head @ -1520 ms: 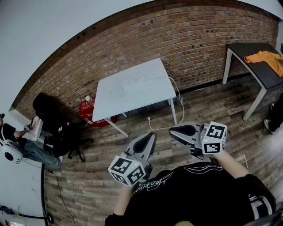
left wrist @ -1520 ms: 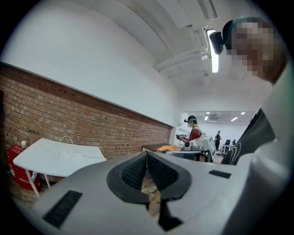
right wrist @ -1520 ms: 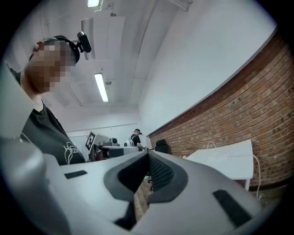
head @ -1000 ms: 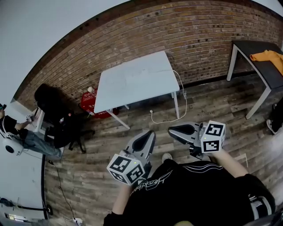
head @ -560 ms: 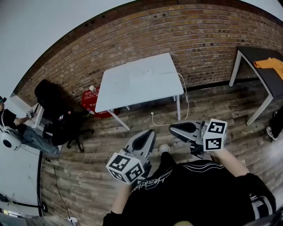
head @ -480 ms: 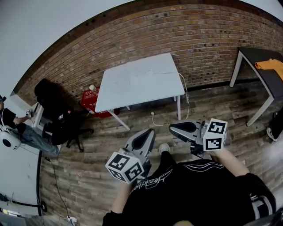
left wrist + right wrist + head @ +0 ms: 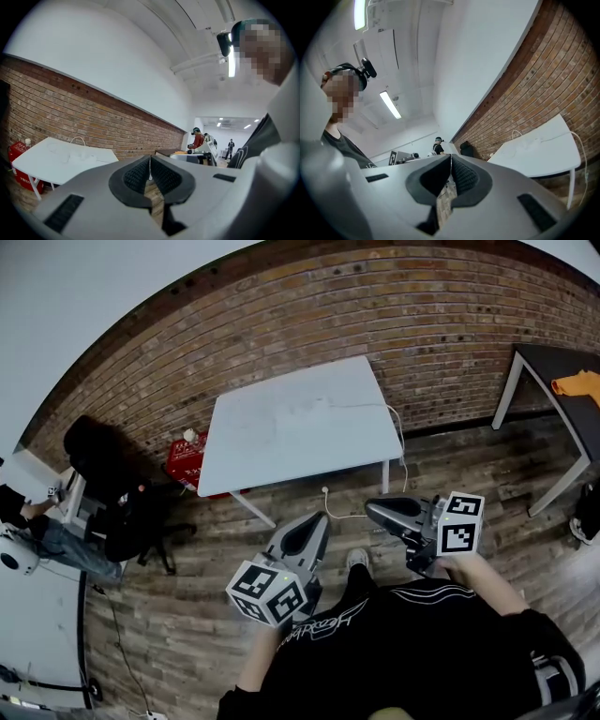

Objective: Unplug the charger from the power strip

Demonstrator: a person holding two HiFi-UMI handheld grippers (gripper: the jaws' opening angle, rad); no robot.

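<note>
**Two grippers held ready before a white table.** A person in a black shirt [image 7: 412, 643] stands on a plank floor [image 7: 187, 615] with the left gripper [image 7: 317, 524] and the right gripper [image 7: 375, 511] held out in front of the chest. The two are side by side and apart, facing a white table [image 7: 281, 442] set against a brick wall [image 7: 281, 324]. Each marker cube sits nearest the body, with the forearms bent in below. The left gripper points toward the table's near edge. The right one lies more across the picture, its tip toward the left gripper.

The person's head is out of the head view, and one pale shoe [image 7: 356, 561] shows between the grippers. A seated person [image 7: 37, 531] is cut off at the left edge. A dark table [image 7: 553, 371] bearing an orange cloth [image 7: 574, 383] is cropped at the right.

In the left gripper view, the left gripper [image 7: 150, 174] has its ribbed pads pressed together with nothing between them. The right gripper view shows the right gripper [image 7: 450, 171] likewise closed and empty.

A white cable [image 7: 404, 442] crosses the table top to its right edge, hangs past the near right corner and ends on the floor by that leg. The charger and the power strip cannot be told apart from the white top.
</note>
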